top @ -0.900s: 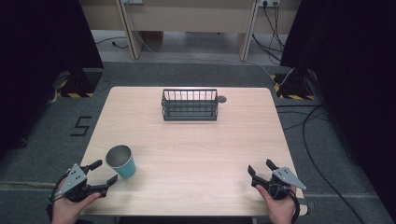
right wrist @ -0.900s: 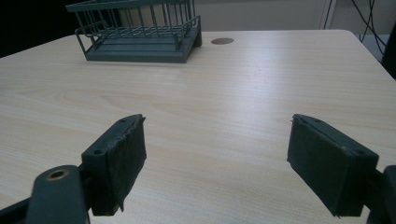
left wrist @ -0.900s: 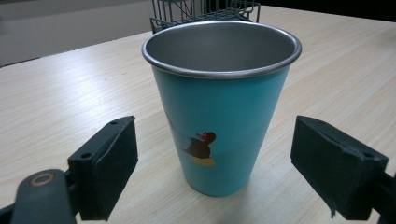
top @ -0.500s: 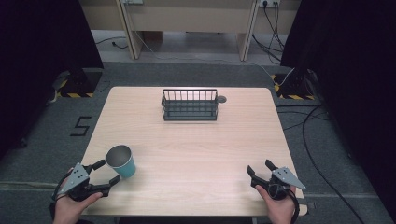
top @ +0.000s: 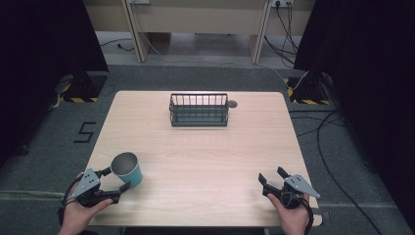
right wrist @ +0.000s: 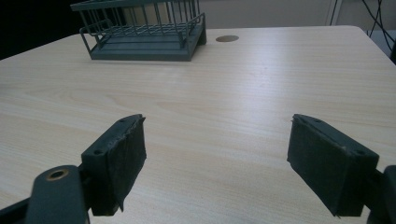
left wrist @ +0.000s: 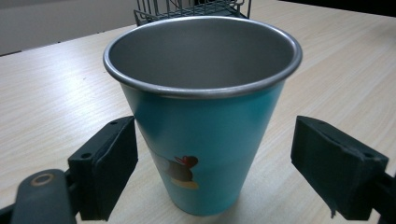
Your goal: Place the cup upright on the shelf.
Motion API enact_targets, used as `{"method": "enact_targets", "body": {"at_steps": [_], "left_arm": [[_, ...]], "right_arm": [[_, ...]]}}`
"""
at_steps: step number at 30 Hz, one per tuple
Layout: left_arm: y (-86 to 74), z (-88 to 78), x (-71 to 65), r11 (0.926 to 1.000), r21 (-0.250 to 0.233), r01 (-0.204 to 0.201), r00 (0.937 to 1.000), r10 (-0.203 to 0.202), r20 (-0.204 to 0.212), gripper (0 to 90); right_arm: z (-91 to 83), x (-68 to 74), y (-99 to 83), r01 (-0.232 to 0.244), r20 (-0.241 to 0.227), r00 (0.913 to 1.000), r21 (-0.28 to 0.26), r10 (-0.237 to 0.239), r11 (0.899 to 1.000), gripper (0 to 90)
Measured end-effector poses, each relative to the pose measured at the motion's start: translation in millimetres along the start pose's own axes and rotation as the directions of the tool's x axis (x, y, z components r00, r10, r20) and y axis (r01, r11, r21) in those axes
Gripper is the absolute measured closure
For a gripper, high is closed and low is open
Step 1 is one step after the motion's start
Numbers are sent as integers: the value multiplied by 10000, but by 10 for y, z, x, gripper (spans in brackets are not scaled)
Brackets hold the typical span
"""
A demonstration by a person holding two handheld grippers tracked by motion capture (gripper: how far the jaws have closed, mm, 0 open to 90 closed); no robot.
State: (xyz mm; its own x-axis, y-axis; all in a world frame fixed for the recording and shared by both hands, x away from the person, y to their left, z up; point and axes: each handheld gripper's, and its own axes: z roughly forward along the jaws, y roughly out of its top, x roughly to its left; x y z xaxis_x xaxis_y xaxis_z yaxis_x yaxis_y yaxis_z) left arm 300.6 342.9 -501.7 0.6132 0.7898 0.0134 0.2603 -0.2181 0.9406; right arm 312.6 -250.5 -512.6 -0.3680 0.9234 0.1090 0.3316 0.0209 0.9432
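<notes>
Left gripper (top: 113,180) spread wide around the teal cup (top: 126,168), lower left of the high view, pads not touching; right gripper (top: 273,177) wide, lower right, holding nothing

A pale wooden table (top: 205,156) stood on grey carpet (top: 58,147), which bore a black figure five (top: 84,132) at the left. Black curtains (top: 44,44) hung on both sides. Far off stood light wooden furniture (top: 195,19), with cables (top: 333,142) trailing across the floor at the right.
</notes>
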Motion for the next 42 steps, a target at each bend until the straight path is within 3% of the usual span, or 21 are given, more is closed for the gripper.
{"method": "enact_targets", "body": {"at_steps": [17, 30, 42], "left_arm": [[93, 240, 76, 9998, 185, -114, 9998, 111, 178, 141], [73, 273, 71, 9999, -113, -107, 9997, 109, 219, 158], [176, 308, 31, 9992, -357, -176, 9993, 188, 325, 159]], "right_arm": [[12, 3, 4, 43, -18, 10000, 62, -43, 10000, 200], [10, 3, 4, 11, -35, 10000, 98, -10, 10000, 200], [17, 10, 6, 97, -54, 9999, 161, -97, 9998, 200]]}}
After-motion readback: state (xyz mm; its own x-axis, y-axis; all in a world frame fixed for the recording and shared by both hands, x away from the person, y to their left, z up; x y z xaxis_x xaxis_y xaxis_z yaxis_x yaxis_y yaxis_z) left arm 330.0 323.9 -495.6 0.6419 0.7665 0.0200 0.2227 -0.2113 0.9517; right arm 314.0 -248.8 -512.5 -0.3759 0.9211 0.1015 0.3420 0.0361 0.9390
